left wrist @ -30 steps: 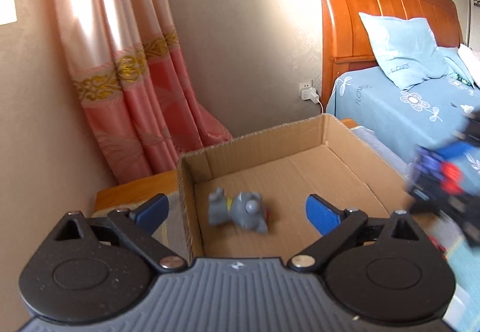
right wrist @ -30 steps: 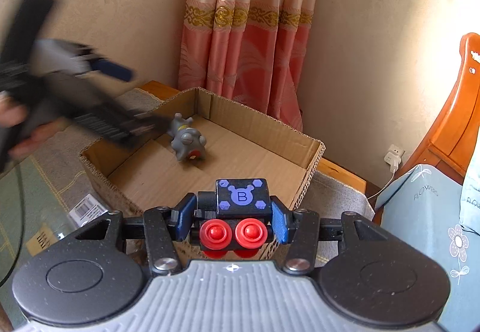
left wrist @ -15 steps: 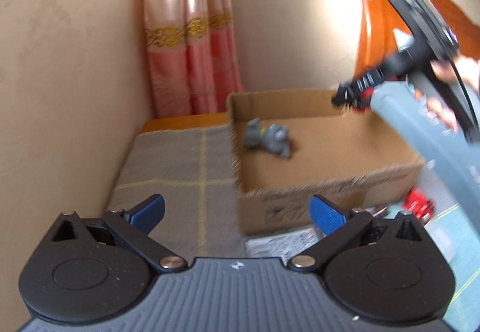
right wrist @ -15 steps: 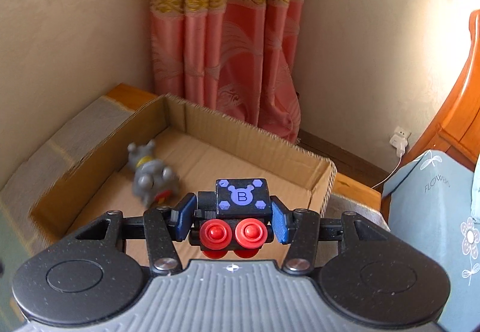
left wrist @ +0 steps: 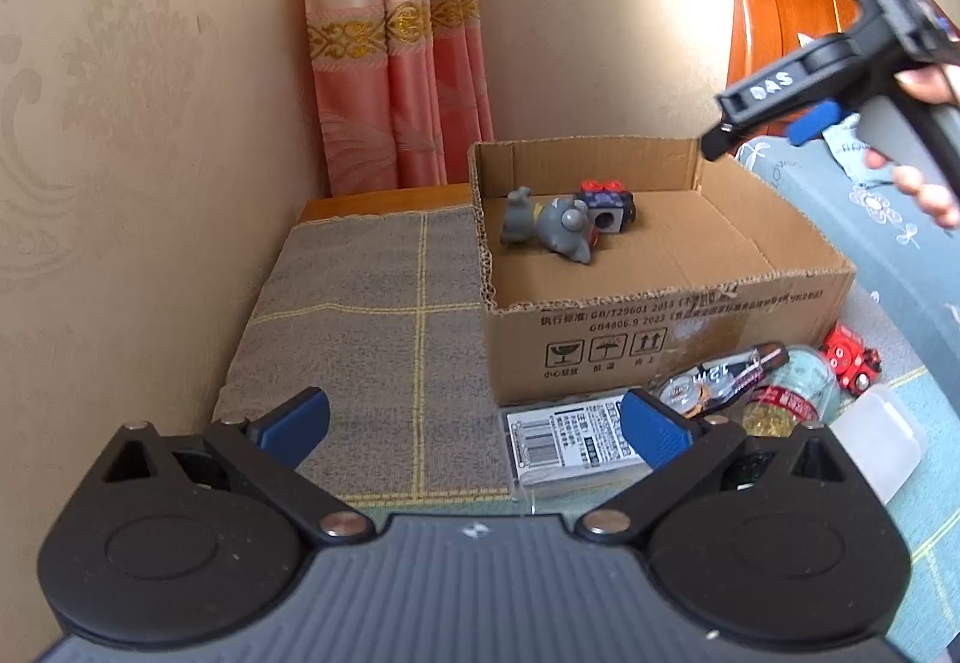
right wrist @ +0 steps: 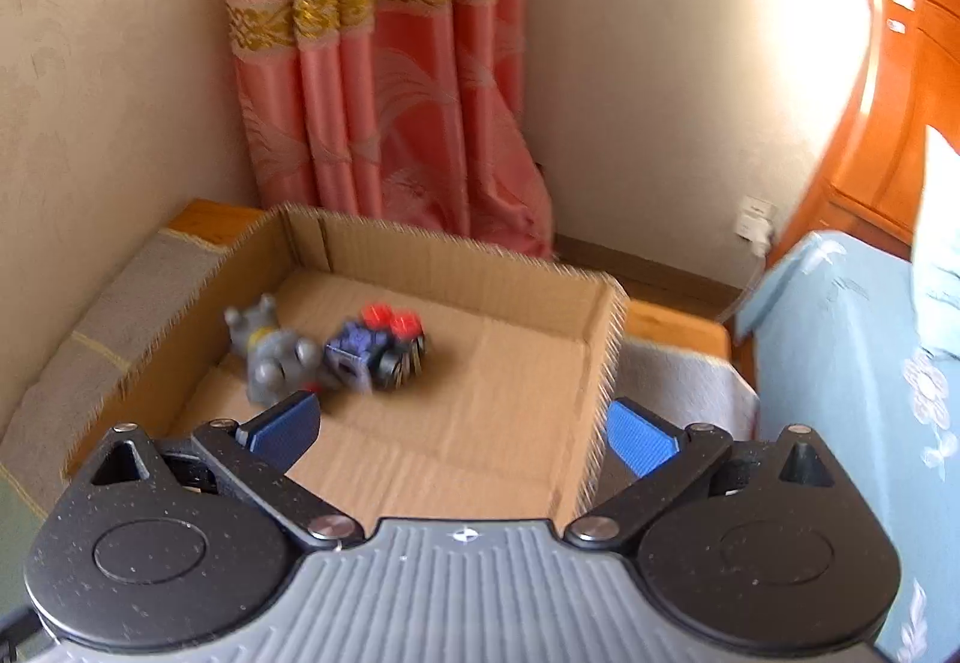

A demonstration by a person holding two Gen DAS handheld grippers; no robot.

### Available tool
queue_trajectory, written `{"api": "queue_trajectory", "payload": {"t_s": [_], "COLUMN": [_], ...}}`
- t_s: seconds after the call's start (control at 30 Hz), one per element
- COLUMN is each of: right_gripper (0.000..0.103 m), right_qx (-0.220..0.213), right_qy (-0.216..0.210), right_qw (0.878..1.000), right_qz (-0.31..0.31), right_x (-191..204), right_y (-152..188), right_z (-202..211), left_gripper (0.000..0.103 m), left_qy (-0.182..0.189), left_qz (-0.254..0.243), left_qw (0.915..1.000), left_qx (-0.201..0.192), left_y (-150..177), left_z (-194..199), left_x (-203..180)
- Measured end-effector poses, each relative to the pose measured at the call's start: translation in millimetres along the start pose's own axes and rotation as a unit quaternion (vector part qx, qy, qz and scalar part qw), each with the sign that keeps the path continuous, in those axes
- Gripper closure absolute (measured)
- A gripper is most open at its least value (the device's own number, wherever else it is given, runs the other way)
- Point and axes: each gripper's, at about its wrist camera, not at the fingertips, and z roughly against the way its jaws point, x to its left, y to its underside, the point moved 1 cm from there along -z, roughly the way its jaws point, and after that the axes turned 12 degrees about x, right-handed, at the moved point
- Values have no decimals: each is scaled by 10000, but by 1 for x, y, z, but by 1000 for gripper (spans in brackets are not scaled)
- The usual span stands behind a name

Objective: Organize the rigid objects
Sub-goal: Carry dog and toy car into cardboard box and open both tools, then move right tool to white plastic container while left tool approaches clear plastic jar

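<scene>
one cardboard box on a grey mat by pink curtains holds two toys; left gripper spread empty, right gripper opening, empty.

- Left wrist view looks down from in front of the cardboard box, set back, facing the curtain corner.
- Right wrist view hovers close above the same box, angled down.
- Both share the box's inside.

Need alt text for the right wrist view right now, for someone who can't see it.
The right gripper, jaws opening and empty, hangs over an open cardboard box. Inside the box lie a grey toy and a black block toy with two red knobs, close together. A pink curtain hangs behind, and a blue-covered bed is at right.
</scene>
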Motion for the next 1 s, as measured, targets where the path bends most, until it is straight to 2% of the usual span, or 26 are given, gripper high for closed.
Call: {"api": "queue_trajectory", "payload": {"t_s": [0.4,0.57,0.73,0.87,1.0], "right_gripper": [0,0,0,0,0], "right_qx": [-33,65,123,294,394], "right_qy": [12,-134,277,328,318], "right_qw": [9993,9999,9983,9971,9973], "right_qz": [-373,-51,499,622,522], "right_x": [10,28,54,61,59], "right_y": [112,156,178,189,196], "right_z": [33,37,36,25,17], "left_gripper": [1,1,1,1,1], "left_qy": [12,181,365,428,334], "left_qz": [-115,-165,-220,-286,-362], "left_qw": [9999,9997,9990,9985,9984], "left_qx": [111,89,123,185,274], "left_y": [14,17,20,23,26], "left_z": [5,9,9,8,5], "left_x": [-11,-19,-28,-33,-38]}}
